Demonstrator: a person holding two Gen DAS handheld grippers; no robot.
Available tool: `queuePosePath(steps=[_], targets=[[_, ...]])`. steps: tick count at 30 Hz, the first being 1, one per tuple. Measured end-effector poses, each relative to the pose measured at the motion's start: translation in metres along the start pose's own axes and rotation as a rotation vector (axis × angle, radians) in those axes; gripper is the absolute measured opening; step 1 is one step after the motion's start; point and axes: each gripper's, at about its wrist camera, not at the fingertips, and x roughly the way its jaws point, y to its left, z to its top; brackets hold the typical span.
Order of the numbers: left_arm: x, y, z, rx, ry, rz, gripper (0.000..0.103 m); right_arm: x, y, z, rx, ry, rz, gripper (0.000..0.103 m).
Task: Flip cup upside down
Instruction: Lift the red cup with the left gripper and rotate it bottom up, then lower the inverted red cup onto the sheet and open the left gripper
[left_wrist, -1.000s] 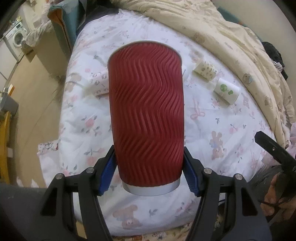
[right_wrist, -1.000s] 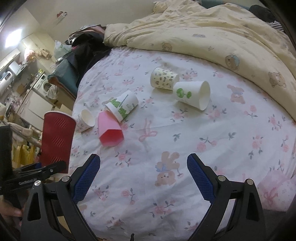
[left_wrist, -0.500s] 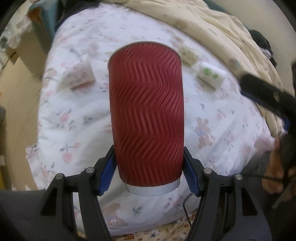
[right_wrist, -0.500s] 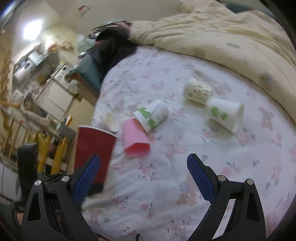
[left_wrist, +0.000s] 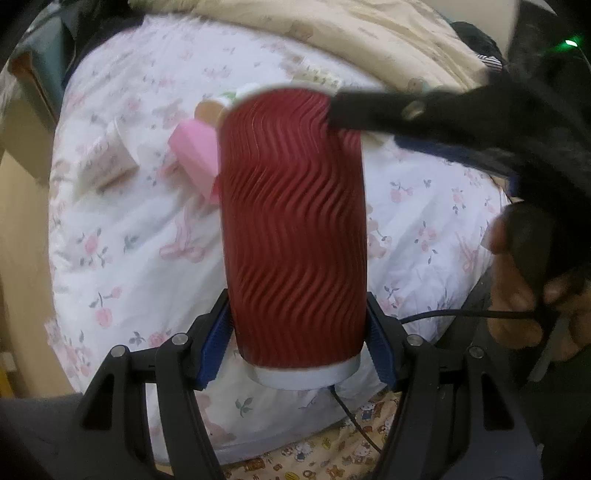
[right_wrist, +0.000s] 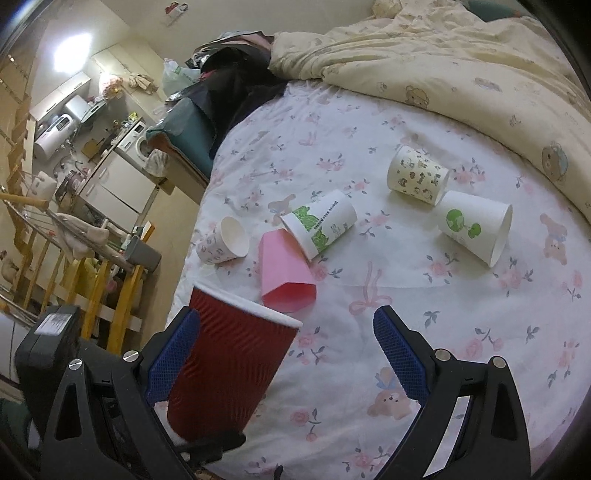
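Left gripper (left_wrist: 298, 345) is clamped on the red ribbed cup (left_wrist: 293, 229), blue pads (left_wrist: 216, 341) pressing both sides just above its grey base rim. Cup is upright in the jaws, white mouth rim up, held off the bed over the floral sheet (left_wrist: 122, 236).

Right gripper (right_wrist: 286, 354) has its jaws spread wide, nothing between the pads. In the right wrist view the red cup sits just behind its left pad (right_wrist: 171, 356), close beside it; contact can't be confirmed. In the left wrist view one right-gripper finger crosses in front of the cup's upper right edge, blurred.

Lying on the sheet in the right wrist view: pink cup (right_wrist: 284, 275) on its side, white cup with green print (right_wrist: 319, 227) touching it, small floral cup (right_wrist: 223, 242) to its left, cartoon-print cup (right_wrist: 417, 175) and a white cup with green tree logo (right_wrist: 474, 227) further right, those two touching. Cream bear-print duvet (right_wrist: 461, 66) bunched along the far side.
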Motion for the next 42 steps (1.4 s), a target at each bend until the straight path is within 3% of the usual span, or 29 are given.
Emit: queuePosePath(steps=[5,10,18,21,24,26,31,37,42], targets=[[-0.019,-0.008,0.000,0.046,-0.089,0.022,0.062,0.011,-0.010,-0.004,0.016,0.046,-0.062,0.097],[-0.034,-0.001,0.004,0.026,-0.158,0.025,0.061,0.019,-0.017,-0.009,0.042,0.089,-0.082,0.097],[-0.034,0.015,0.012,-0.026,-0.167,0.079,0.061,0.014,-0.021,-0.009,0.082,0.073,-0.081,0.096],[-0.026,0.025,0.021,-0.083,-0.115,0.093,0.061,-0.009,-0.027,-0.007,0.118,-0.007,-0.099,0.097],[-0.005,0.025,0.036,-0.129,0.000,0.103,0.061,-0.035,-0.033,-0.012,0.135,-0.079,-0.157,0.097],[0.005,0.020,0.045,-0.154,0.035,0.103,0.061,-0.048,-0.042,-0.016,0.173,-0.099,-0.169,0.097],[0.032,-0.001,0.070,-0.154,0.089,0.194,0.061,-0.073,-0.073,-0.029,0.296,-0.124,-0.190,0.097],[0.059,-0.011,0.086,-0.162,0.141,0.257,0.062,-0.077,-0.106,-0.031,0.451,-0.120,-0.100,0.097],[0.065,-0.016,0.095,-0.157,0.134,0.294,0.062,-0.077,-0.108,-0.030,0.484,-0.114,-0.060,0.097]])
